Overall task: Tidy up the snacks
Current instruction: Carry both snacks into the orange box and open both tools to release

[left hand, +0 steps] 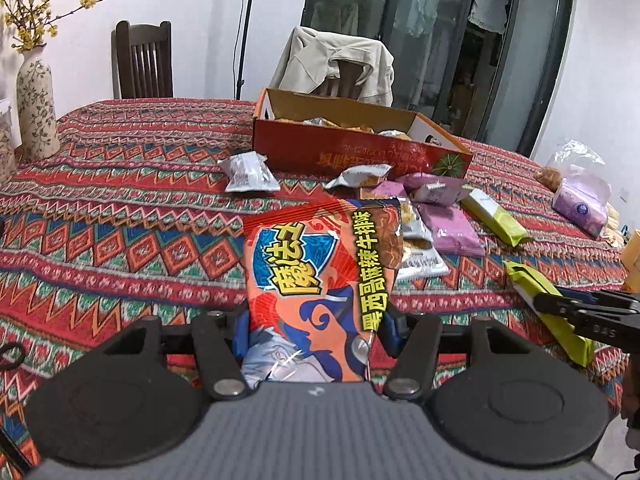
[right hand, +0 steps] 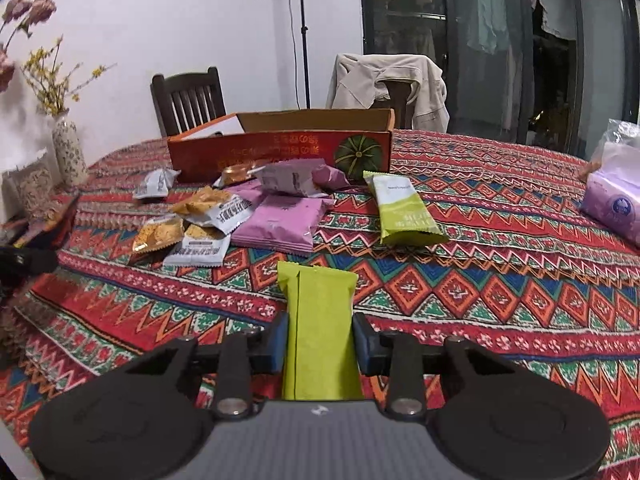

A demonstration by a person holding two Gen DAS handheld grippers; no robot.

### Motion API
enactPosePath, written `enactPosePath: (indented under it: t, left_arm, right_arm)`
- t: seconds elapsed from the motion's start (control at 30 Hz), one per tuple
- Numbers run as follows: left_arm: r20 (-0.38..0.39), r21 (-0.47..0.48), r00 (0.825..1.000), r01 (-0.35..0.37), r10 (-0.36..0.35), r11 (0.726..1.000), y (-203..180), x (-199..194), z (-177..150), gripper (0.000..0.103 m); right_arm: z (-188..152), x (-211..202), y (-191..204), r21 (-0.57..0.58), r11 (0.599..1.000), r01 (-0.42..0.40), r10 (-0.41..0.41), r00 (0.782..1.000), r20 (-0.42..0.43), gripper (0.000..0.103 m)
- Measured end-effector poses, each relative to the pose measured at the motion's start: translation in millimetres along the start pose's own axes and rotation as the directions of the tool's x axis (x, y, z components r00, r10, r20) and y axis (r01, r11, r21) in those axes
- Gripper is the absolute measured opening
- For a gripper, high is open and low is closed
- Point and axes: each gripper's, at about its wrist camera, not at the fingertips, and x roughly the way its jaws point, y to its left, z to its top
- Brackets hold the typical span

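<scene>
My left gripper (left hand: 314,334) is shut on a red and orange snack bag (left hand: 320,280) and holds it above the tablecloth. My right gripper (right hand: 320,344) is shut on a green snack packet (right hand: 318,320); it also shows at the right of the left wrist view (left hand: 548,308). An open red cardboard box (left hand: 352,148) (right hand: 280,152) with some snacks inside stands at the back. In front of it lie loose snacks: pink packets (right hand: 280,220), a second green packet (right hand: 404,208), and several white and orange packets (right hand: 196,224).
A patterned cloth covers the table (right hand: 500,264). A floral vase (left hand: 36,112) stands at the far left. A purple tissue pack (right hand: 616,204) and a plastic bag lie at the right. Two chairs stand behind the table, one draped with a beige jacket (left hand: 336,64).
</scene>
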Motion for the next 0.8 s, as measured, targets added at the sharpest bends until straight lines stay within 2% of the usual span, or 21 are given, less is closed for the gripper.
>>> enactPosePath:
  t: [0.07,0.13,0.23,0.37,0.5,0.57,0.67,0.8]
  left_arm:
    - [0.011,0.015,1.000,0.008,-0.008,1.000,0,5,13,0.059]
    - [0.041,0.037,0.999,0.025,-0.026,0.999,-2,11,35,0.059]
    - [0.111,0.095,0.993,0.032,-0.043,0.995,-5,30,86,0.059]
    - [0.143,0.127,0.990,-0.001,-0.017,0.992,-5,79,166,0.059]
    - [0.106,0.145,0.994,-0.054,0.039,0.988,-6,147,227,0.059]
    - [0.091,0.157,0.992,-0.098,0.085,0.983,-7,178,240,0.059]
    - [0.045,0.201,0.983,-0.183,0.178,0.962,-11,231,246,0.060]
    - [-0.024,0.221,0.978,-0.196,0.207,0.955,-7,276,239,0.060]
  right_arm:
    - [6,-5,-4,0.020,1.000,-0.014,0.014,1.000,0.018,0.033]
    - [21,-7,-11,0.063,0.995,-0.073,0.070,0.997,0.044,0.033]
    - [58,1,-17,0.051,0.991,-0.123,0.118,0.988,0.097,0.033]
    - [129,34,-27,0.019,0.990,-0.141,0.136,0.977,0.165,0.033]
    - [204,97,-50,0.102,0.969,-0.225,0.211,0.968,0.137,0.033]
    - [231,134,-59,0.145,0.966,-0.214,0.200,0.974,0.104,0.033]
    - [255,187,-64,0.158,0.978,-0.134,0.128,0.991,0.045,0.033]
    - [260,242,-61,0.124,0.992,-0.028,0.029,0.999,-0.012,0.033]
